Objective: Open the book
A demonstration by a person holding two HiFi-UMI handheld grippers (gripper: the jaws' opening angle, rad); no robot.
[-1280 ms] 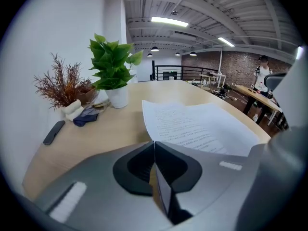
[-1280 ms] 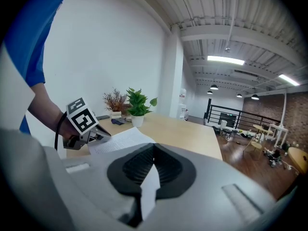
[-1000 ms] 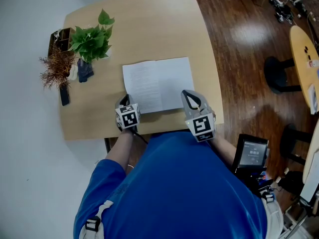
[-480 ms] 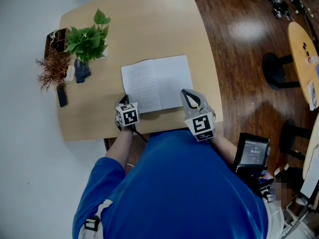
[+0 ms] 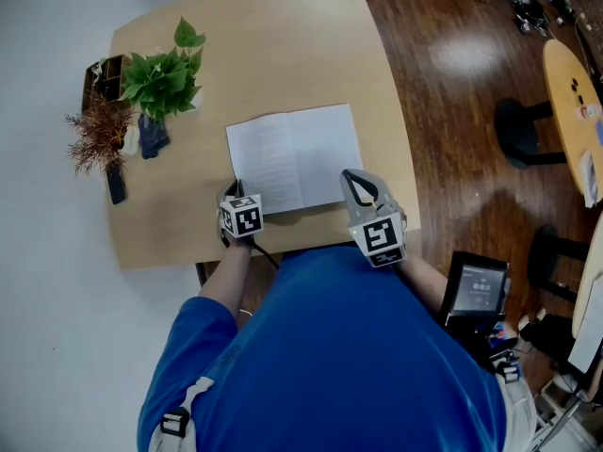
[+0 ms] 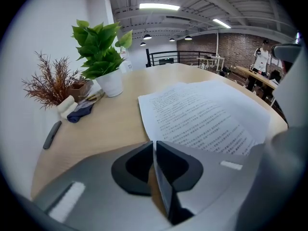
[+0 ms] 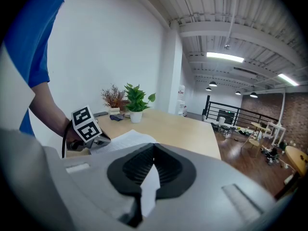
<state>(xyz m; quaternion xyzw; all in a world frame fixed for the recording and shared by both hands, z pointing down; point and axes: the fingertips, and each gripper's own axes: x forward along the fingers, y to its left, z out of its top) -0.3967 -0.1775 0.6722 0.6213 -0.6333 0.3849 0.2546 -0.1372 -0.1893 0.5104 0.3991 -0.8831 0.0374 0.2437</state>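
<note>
Easing apart beside book (image 5: 294, 157), left claw (image 6: 153, 142) empty; right claw (image 7: 154, 146) clamped on book corner

The left gripper (image 6: 154, 146) has just been opening its jaws: a thin slit parts the dark fingers (image 6: 134, 170), and only the wooden table (image 6: 113, 126) shows through it. The open book (image 6: 207, 119) lies flat just ahead and right of the fingertips, its near left corner beside them. Farther ahead to the left stands a potted plant (image 6: 102, 57). Left of it are dried twigs (image 6: 50, 83), a blue cloth (image 6: 79, 113) and a dark pen (image 6: 52, 134).
</note>
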